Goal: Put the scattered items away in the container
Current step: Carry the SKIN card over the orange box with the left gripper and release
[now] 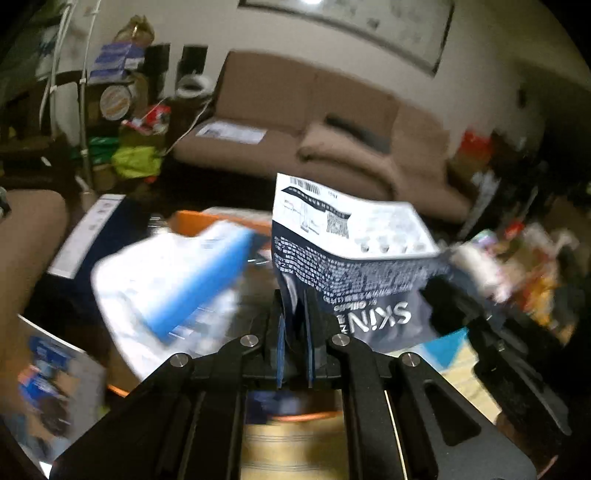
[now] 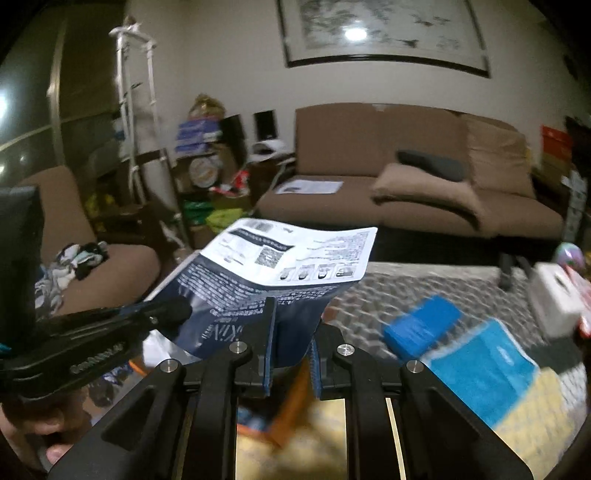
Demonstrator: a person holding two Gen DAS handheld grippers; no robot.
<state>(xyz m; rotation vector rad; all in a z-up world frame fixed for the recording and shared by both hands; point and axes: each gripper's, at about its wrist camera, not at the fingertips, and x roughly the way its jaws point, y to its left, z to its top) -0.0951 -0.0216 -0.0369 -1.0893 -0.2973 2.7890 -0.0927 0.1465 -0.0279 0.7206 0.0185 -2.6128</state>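
1. Left gripper (image 1: 294, 317) clenched on one lower edge of dark blue-and-white package (image 1: 343, 254); package upright, printed back facing camera.
2. Right gripper (image 2: 291, 332) clamped on same package (image 2: 273, 273) at another edge (held aloft between both, left gripper (image 2: 173, 312) reaching in from the left in right wrist view).
3. Orange container (image 1: 221, 218) below and behind package, partly hidden; contents blurred.
4. Blue box (image 2: 421, 328) and larger blue-covered item (image 2: 484, 369) lying on patterned surface to the right, apart from package.
5. Brown sofa (image 2: 406, 177) across the room; framed picture (image 2: 384, 29) above.
6. Hand (image 2: 33, 432) gripping left tool's handle, low left.
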